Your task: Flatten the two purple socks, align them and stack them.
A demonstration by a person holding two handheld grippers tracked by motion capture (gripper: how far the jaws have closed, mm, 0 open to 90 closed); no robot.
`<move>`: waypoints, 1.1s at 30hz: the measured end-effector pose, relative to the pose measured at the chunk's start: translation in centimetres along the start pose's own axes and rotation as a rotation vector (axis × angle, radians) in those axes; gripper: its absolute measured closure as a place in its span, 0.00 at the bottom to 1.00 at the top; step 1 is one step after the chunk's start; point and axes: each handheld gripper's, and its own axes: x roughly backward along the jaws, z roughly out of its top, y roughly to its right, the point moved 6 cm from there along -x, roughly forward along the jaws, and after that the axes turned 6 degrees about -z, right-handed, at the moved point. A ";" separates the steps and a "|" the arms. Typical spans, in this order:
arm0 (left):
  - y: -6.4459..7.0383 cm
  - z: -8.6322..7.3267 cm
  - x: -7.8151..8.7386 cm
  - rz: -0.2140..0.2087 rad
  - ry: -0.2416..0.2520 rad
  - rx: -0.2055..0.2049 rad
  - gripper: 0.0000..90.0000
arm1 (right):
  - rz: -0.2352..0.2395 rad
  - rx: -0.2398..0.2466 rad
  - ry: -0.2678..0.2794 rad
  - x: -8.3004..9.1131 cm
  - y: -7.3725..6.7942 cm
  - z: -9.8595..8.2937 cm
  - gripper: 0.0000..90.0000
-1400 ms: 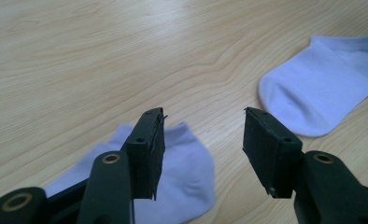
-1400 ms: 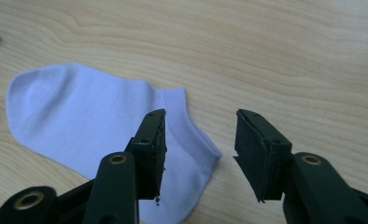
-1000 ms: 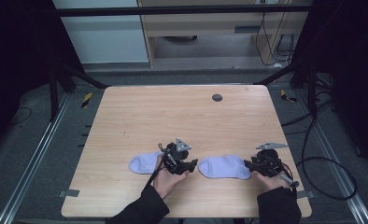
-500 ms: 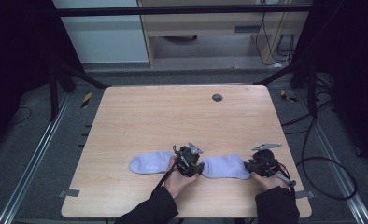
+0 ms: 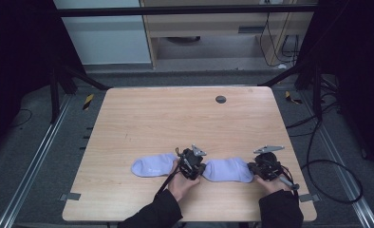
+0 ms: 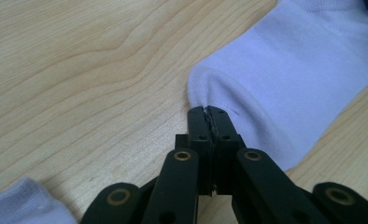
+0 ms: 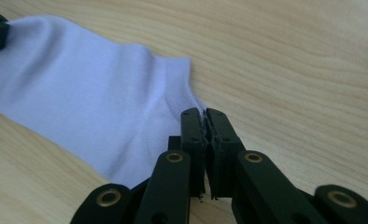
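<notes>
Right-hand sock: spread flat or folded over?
Spread flat. The right-hand sock lies in one layer on the table, pinched by the left gripper and right gripper.

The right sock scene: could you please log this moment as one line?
left gripper: shut on right sock | right gripper: shut on right sock | left sock: flat on table

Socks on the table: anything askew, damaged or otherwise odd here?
Nothing stands out. The right sock lies flat, pinched at one end by the left hand-held gripper and at the other by the right hand-held gripper. The left sock lies flat beside it on the table.
</notes>
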 end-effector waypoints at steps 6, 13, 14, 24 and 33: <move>-0.3 0.1 2.9 -0.022 0.033 -0.008 0.99 | 0.031 0.002 0.073 2.5 -1.0 1.0 0.97; -0.8 -0.9 5.5 -0.006 0.048 -0.037 0.99 | 0.063 0.028 0.107 4.0 -2.8 1.8 0.97; -0.9 -1.3 6.0 -0.005 0.052 -0.036 0.99 | 0.070 0.032 0.110 4.1 -3.2 1.9 0.97; -2.2 -3.7 8.9 0.004 0.057 -0.015 0.99 | 0.141 0.080 0.105 4.4 -7.2 2.3 0.97; -3.0 -5.9 11.0 0.017 0.062 -0.009 0.99 | 0.177 0.125 0.107 4.3 -10.0 2.4 0.97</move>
